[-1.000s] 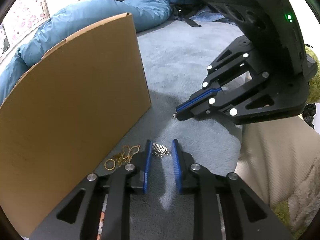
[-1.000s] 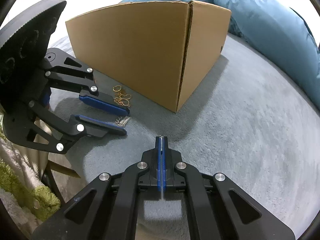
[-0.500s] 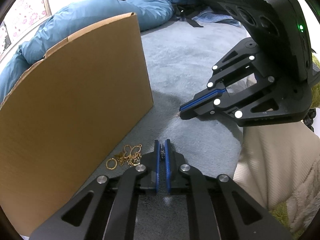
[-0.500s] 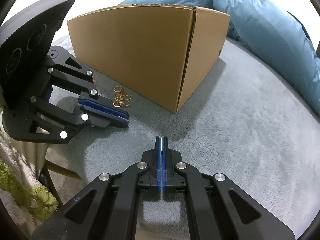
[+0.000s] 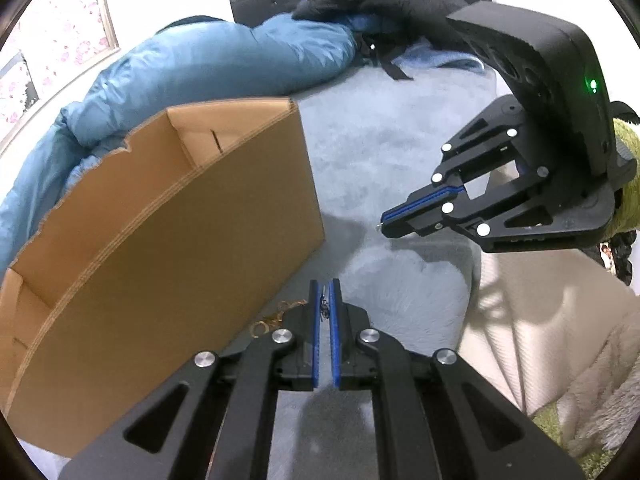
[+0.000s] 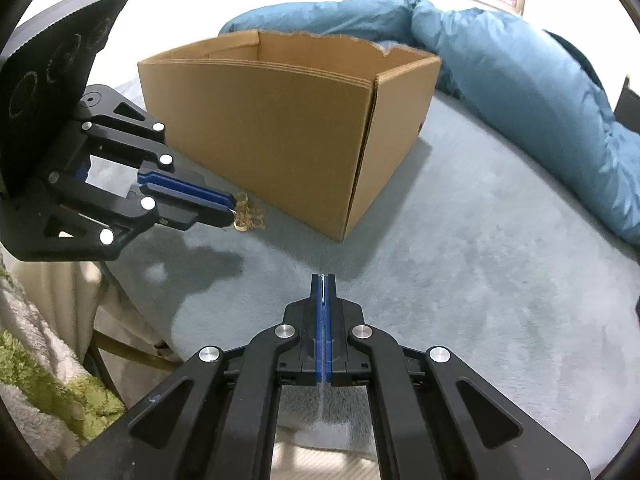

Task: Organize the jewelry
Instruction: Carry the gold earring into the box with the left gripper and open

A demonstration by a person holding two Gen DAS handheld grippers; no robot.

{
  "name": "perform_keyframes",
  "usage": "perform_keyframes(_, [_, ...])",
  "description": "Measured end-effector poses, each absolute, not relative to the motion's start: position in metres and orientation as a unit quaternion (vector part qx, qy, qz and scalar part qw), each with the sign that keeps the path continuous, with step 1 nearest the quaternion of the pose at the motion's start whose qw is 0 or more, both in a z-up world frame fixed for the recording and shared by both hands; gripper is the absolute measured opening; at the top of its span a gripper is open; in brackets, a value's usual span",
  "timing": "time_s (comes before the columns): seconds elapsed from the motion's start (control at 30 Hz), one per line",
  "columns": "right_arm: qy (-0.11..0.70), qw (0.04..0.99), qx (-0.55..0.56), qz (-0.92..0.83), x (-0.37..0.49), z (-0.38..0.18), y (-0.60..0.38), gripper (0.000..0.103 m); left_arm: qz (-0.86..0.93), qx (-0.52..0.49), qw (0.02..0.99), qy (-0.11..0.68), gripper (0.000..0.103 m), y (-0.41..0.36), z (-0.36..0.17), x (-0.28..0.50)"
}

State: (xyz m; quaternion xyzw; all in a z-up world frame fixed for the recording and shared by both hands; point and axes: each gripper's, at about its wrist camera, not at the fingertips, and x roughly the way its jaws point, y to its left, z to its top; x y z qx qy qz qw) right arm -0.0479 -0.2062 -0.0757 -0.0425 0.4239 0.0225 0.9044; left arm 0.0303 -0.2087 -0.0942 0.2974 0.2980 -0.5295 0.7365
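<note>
The left gripper point(image 5: 325, 300) is clamped on a small silver chain piece point(image 5: 324, 307), which shows as a dark tangle pinched between the blue pads near their tips. The grip looks shallow, so the carry should be slow and level, with no jerk that could shake the piece free. Just beyond those tips, a cluster of gold rings and chain point(image 5: 276, 317) lies on the grey-blue bed blanket point(image 5: 380, 152), close against the near wall of the cardboard box point(image 5: 168, 248); seen from the right wrist, the gold cluster point(image 6: 249, 218) sits right at the left gripper's tips, so lifting straight up first avoids snagging it. The right gripper point(image 6: 325, 280) is closed; a tiny pale glint shows at its tip in the left view, but whether that is jewelry I cannot tell. It hovers over open blanket, well apart from the box. The box is open at the top, and its inside bottom is hidden. The sensible line, judging by the task, is to clear the near rim with margin, bring the tips over the opening, and only then release. Beyond the box lies a blue duvet point(image 6: 520, 60)
</note>
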Motion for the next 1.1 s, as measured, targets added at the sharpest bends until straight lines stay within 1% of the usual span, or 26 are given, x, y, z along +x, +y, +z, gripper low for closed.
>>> perform_keyframes(0.17, [0.389, 0.92, -0.045, 0.017, -0.053, -0.04, -0.197, 0.0, -0.523, 0.284, 0.754, 0.277, 0.004, -0.191, -0.064, 0.03])
perform_keyframes(0.3, [0.348, 0.936, -0.048, 0.019, -0.05, -0.007, -0.186, 0.0, -0.516, 0.273, 0.774, 0.245, 0.004, -0.173, -0.027, 0.037])
perform_keyframes(0.47, [0.282, 0.958, -0.05, 0.023, -0.022, 0.032, -0.172, 0.0, -0.494, 0.255, 0.802, 0.217, 0.004, -0.156, 0.013, 0.066])
perform_keyframes(0.57, [0.263, 0.963, -0.05, 0.023, 0.006, 0.037, -0.168, 0.0, -0.472, 0.25, 0.815, 0.225, 0.004, -0.155, 0.022, 0.097])
perform_keyframes(0.67, [0.282, 0.959, -0.033, 0.017, 0.041, 0.026, -0.17, 0.0, -0.454, 0.254, 0.817, 0.248, 0.004, -0.164, 0.016, 0.127])
perform_keyframes(0.87, [0.345, 0.939, 0.002, -0.005, 0.094, 0.0, -0.177, 0.0, -0.413, 0.271, 0.81, 0.316, 0.004, -0.187, -0.019, 0.178])
perform_keyframes(0.93, [0.357, 0.934, 0.009, -0.006, 0.098, -0.005, -0.178, 0.003, -0.401, 0.275, 0.807, 0.336, 0.004, -0.191, -0.03, 0.189])
perform_keyframes(1.07, [0.376, 0.927, 0.012, -0.009, 0.108, -0.015, -0.179, 0.003, -0.38, 0.28, 0.804, 0.362, 0.004, -0.196, -0.043, 0.203])
perform_keyframes(1.1, [0.379, 0.925, 0.014, -0.01, 0.11, -0.017, -0.179, 0.007, -0.38, 0.278, 0.802, 0.367, 0.004, -0.197, -0.044, 0.203])
